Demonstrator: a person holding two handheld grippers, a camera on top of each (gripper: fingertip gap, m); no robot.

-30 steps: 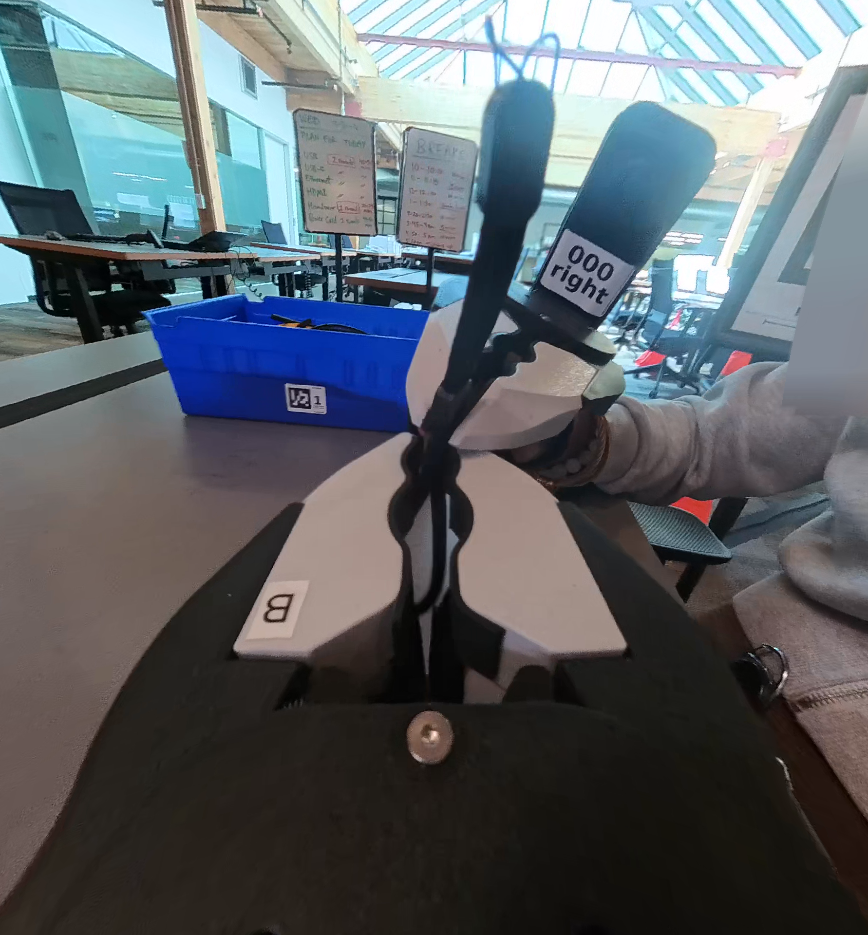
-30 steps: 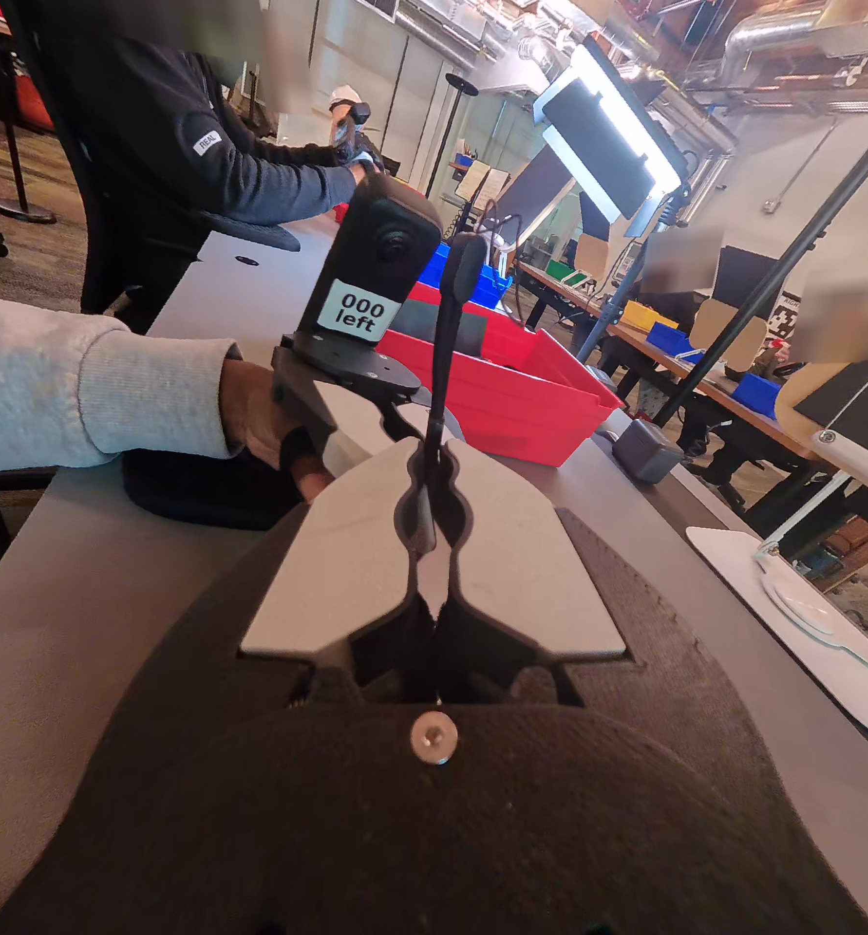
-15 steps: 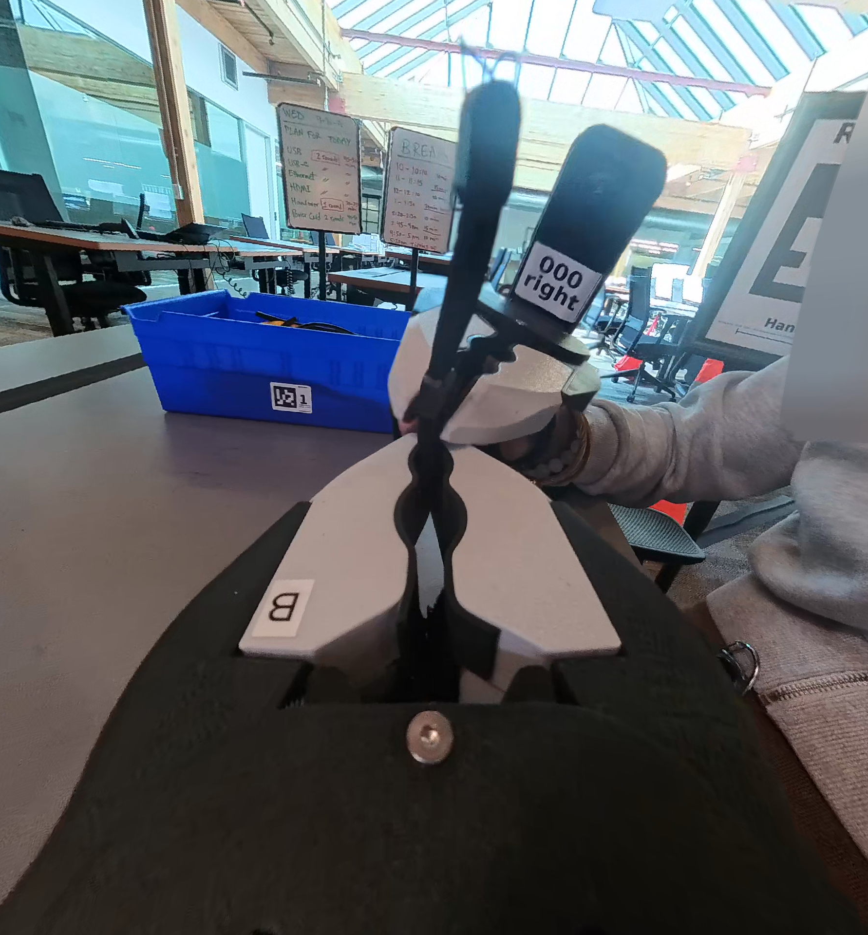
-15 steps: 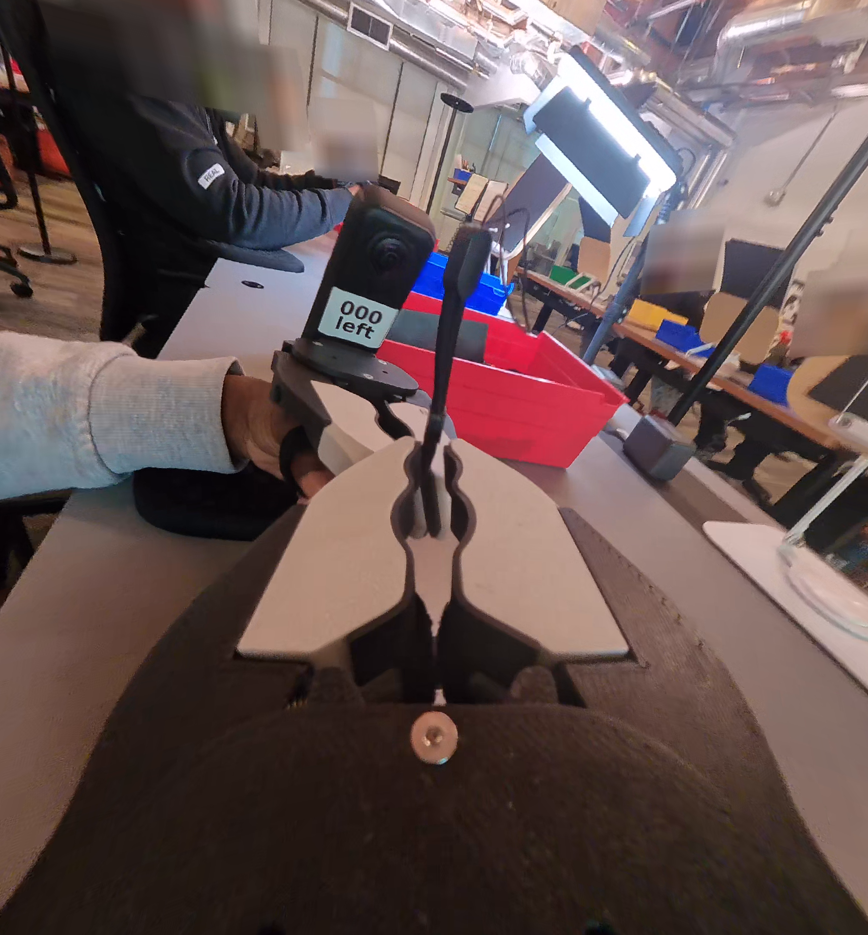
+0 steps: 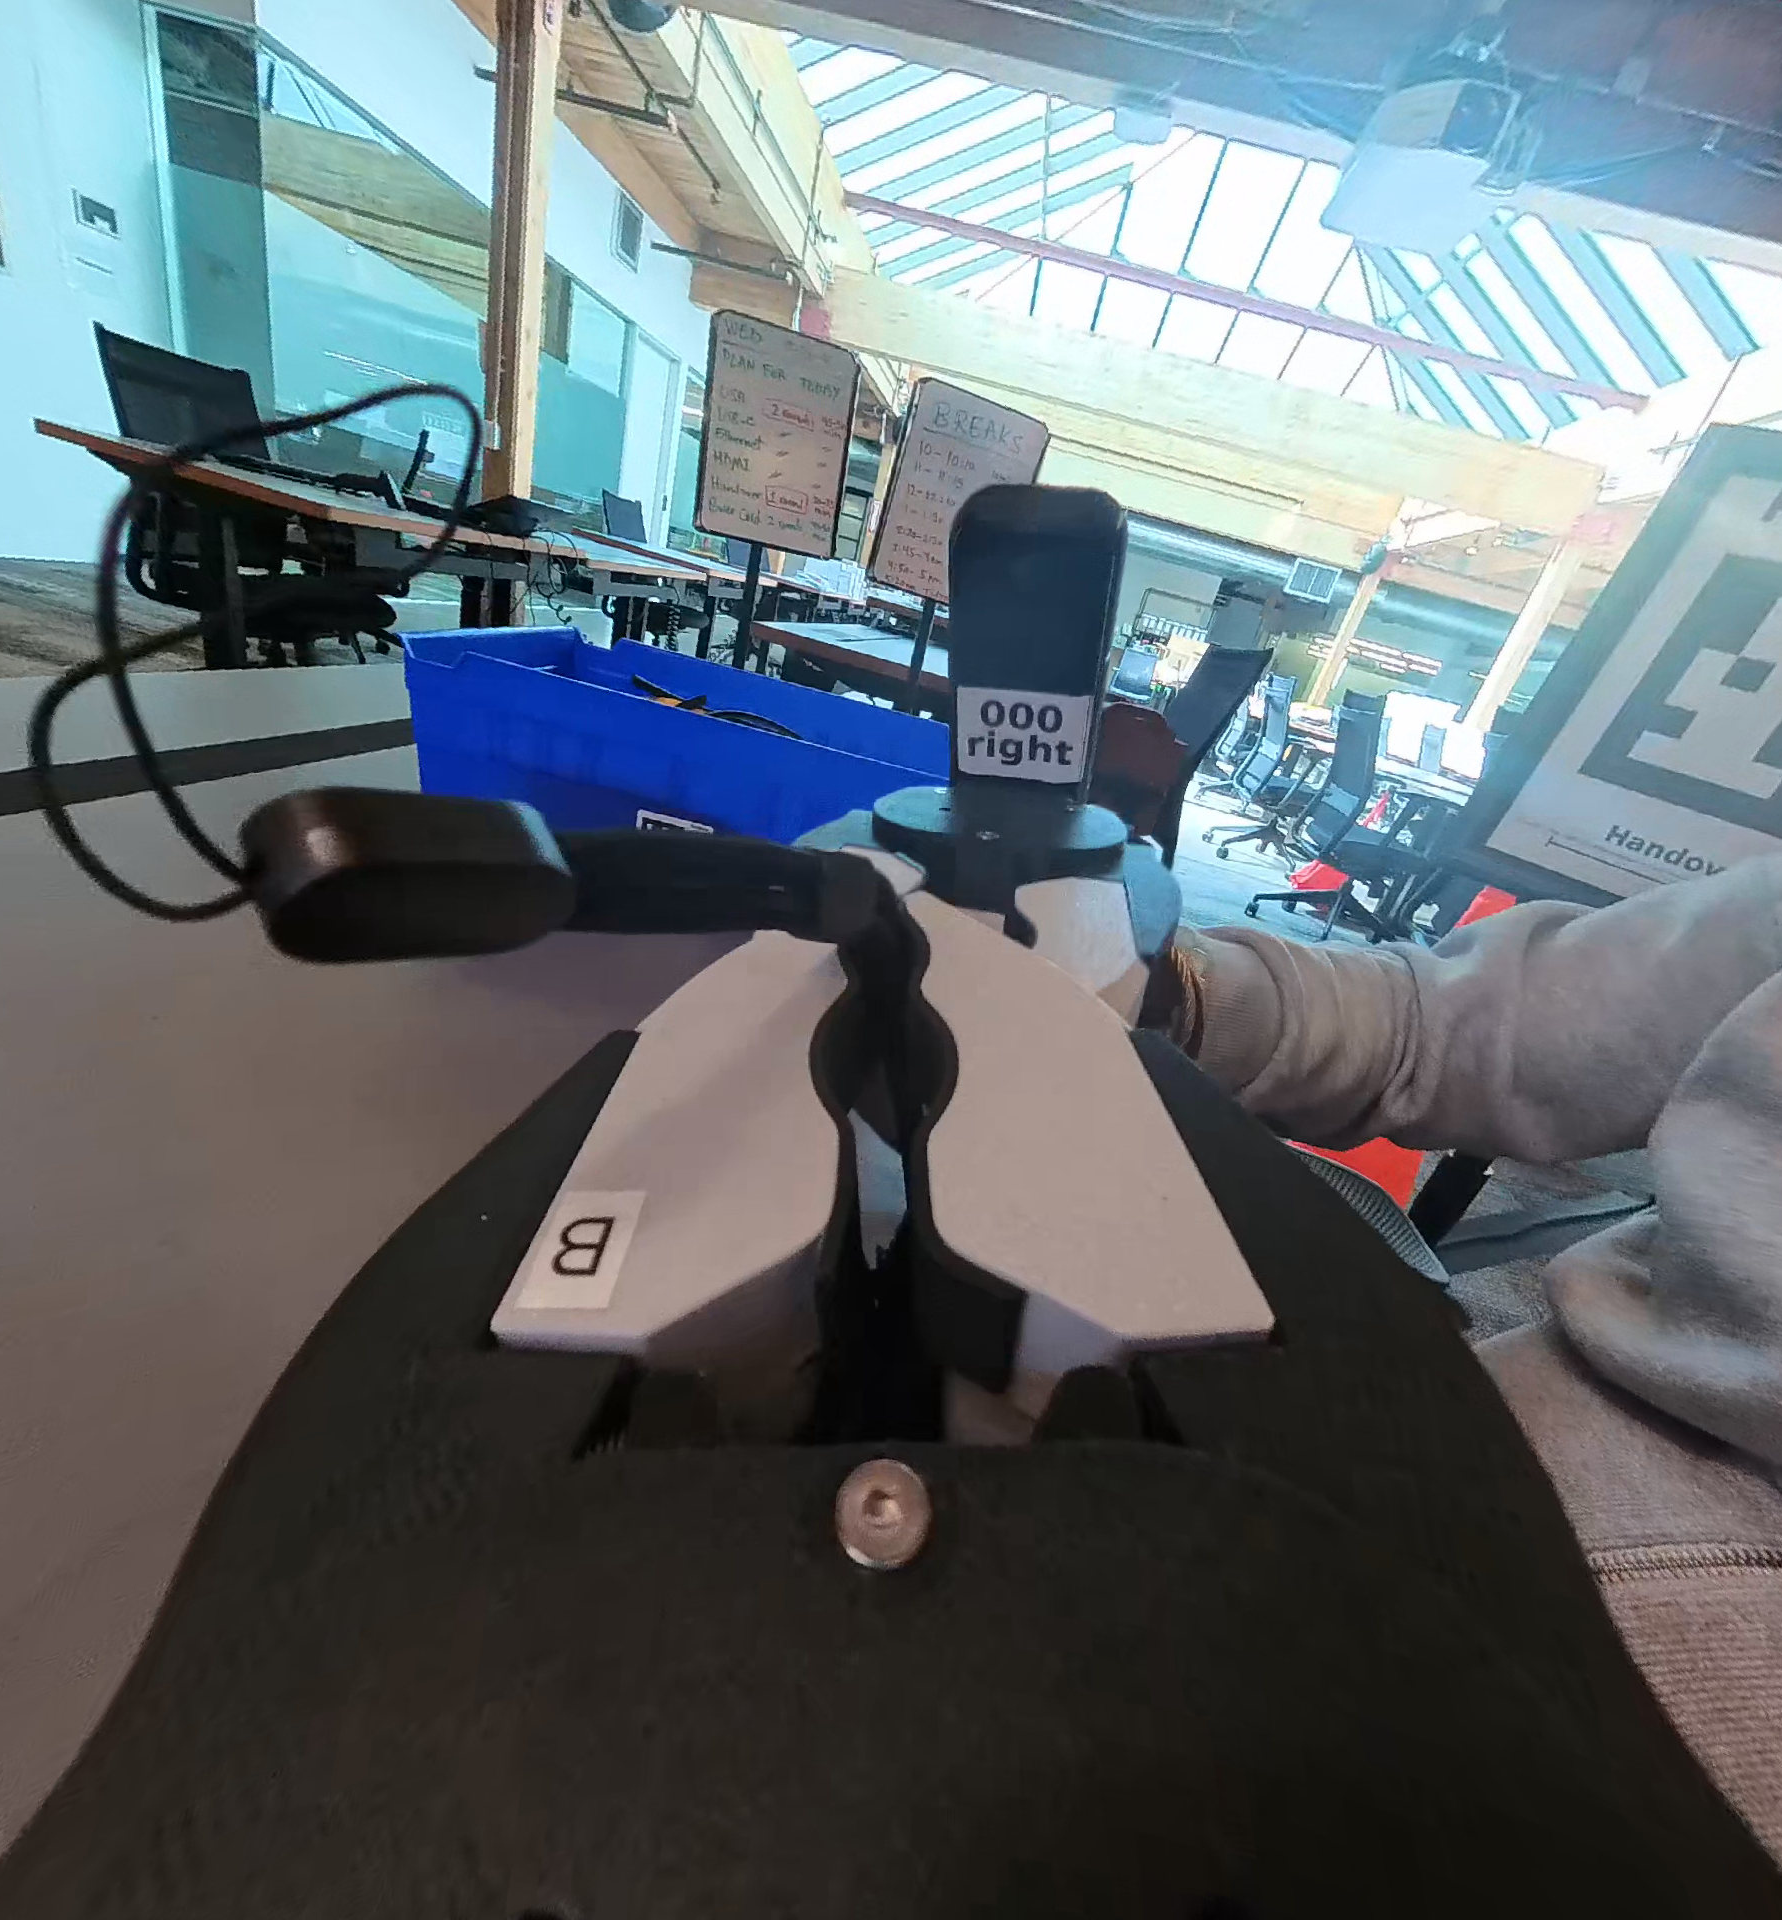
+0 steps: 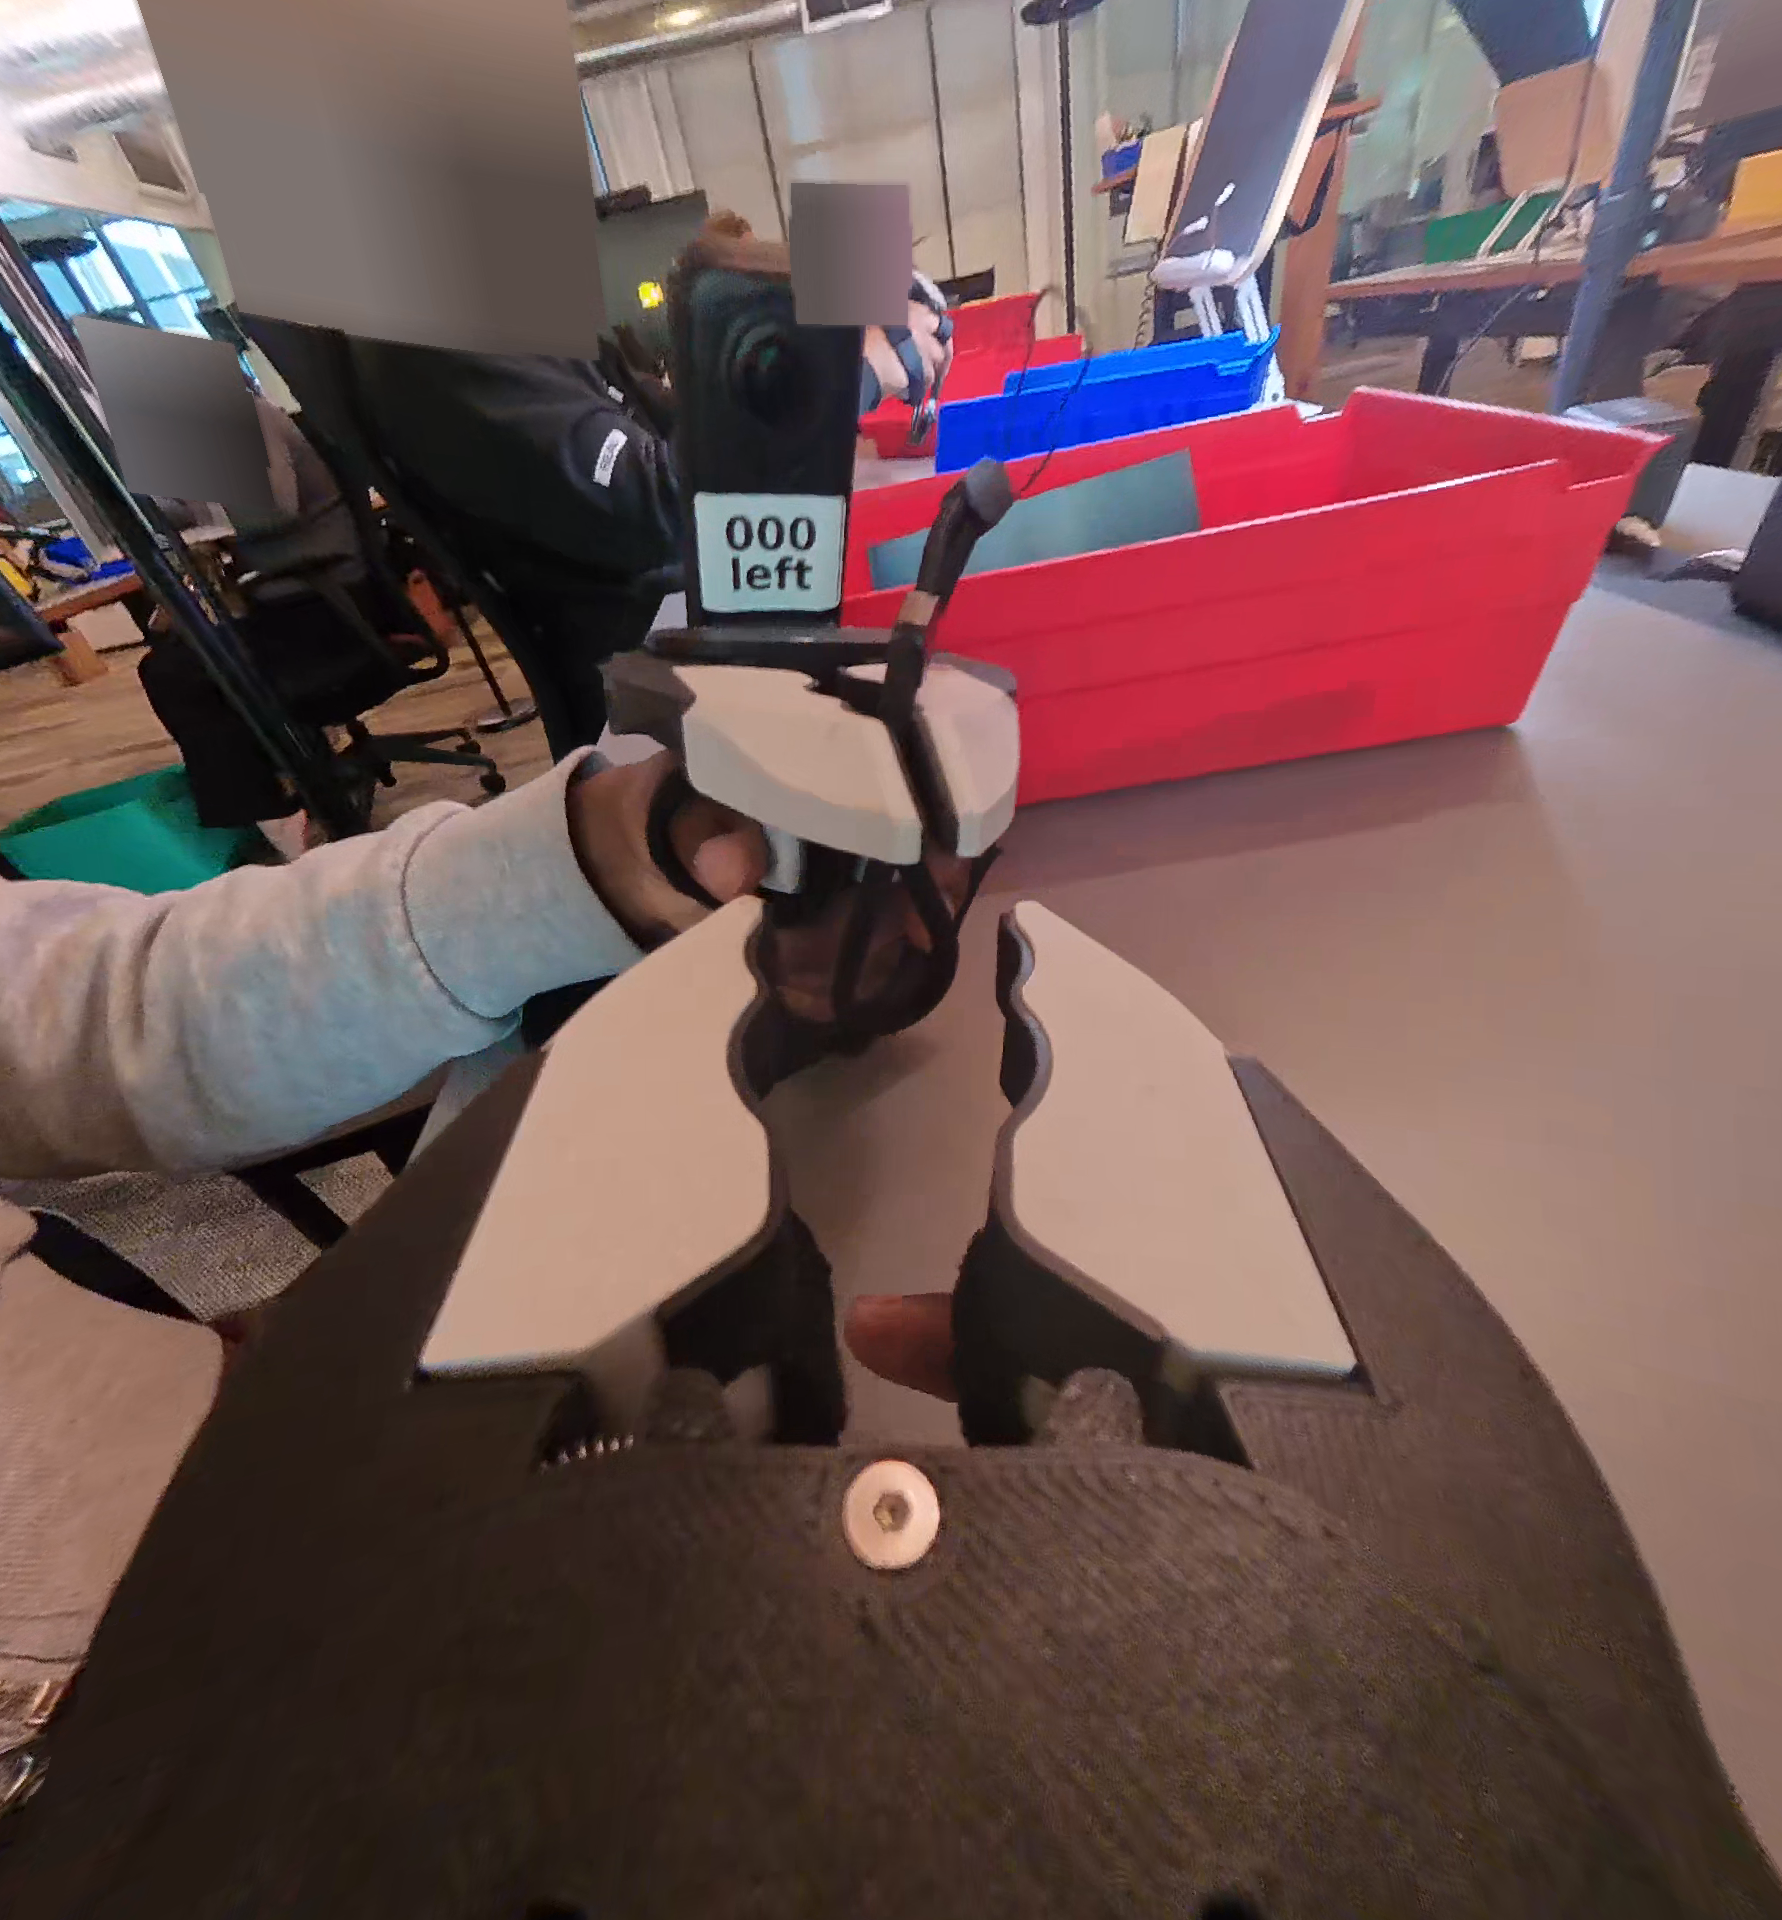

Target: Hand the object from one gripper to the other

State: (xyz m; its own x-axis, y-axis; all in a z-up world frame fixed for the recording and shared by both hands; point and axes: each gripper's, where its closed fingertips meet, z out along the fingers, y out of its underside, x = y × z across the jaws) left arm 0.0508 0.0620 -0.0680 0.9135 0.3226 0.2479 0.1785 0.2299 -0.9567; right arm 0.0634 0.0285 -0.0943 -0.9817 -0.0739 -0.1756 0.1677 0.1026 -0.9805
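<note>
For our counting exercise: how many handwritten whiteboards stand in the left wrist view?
2. The left whiteboard and the right whiteboard stand side by side beyond the blue bin; more could be hidden.

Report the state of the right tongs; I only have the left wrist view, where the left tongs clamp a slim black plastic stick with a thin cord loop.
Observer: The right tongs stand wide open, gripping nothing.
Operator: Give me their relation to the left tongs.
Observer: The left tongs, holding the slim black plastic stick, sit just beyond the right tips, seemingly apart.
Operator: Say what lies behind them.
Observer: A long red plastic bin stands on the grey table behind the left tongs.
</note>
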